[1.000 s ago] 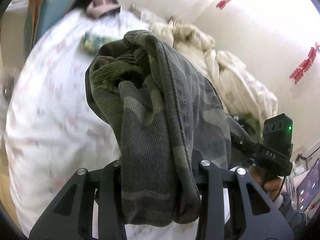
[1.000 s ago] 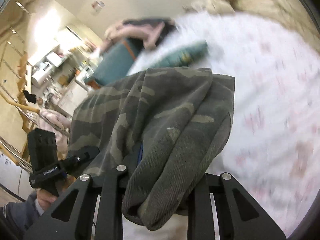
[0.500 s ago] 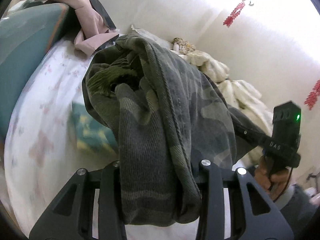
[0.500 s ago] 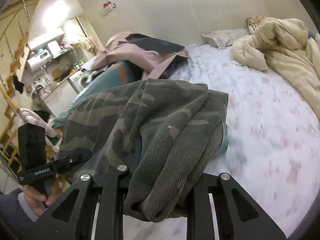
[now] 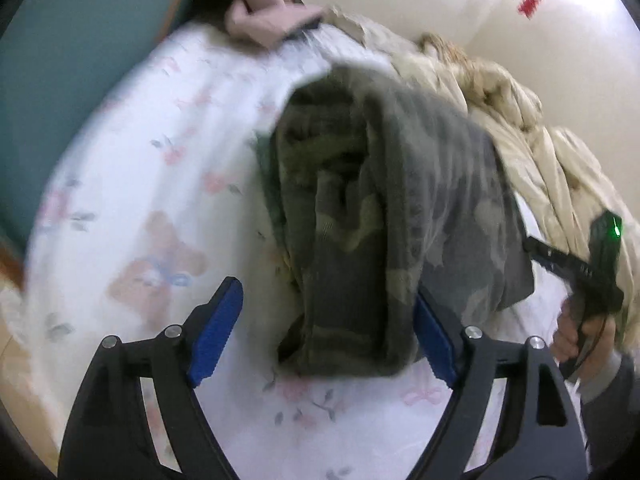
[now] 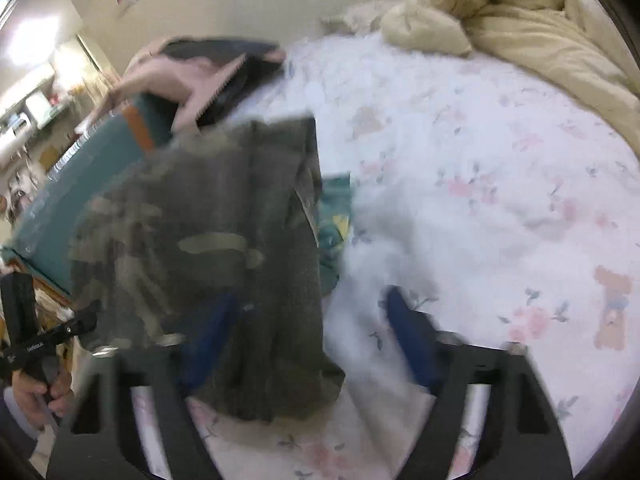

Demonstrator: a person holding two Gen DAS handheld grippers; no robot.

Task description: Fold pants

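pants (image 5: 384, 216) folded on bed sheet (image 5: 132, 184); left gripper (image 5: 326, 336) and right gripper (image 6: 308, 340) both spread apart

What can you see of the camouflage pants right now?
The camouflage pants are a folded bundle of green and grey ribbed-looking fabric, lying on the floral bedsheet. Both the left gripper and right gripper are open around the near end; whether any finger touches it is unclear. Motion blur hides finer details.
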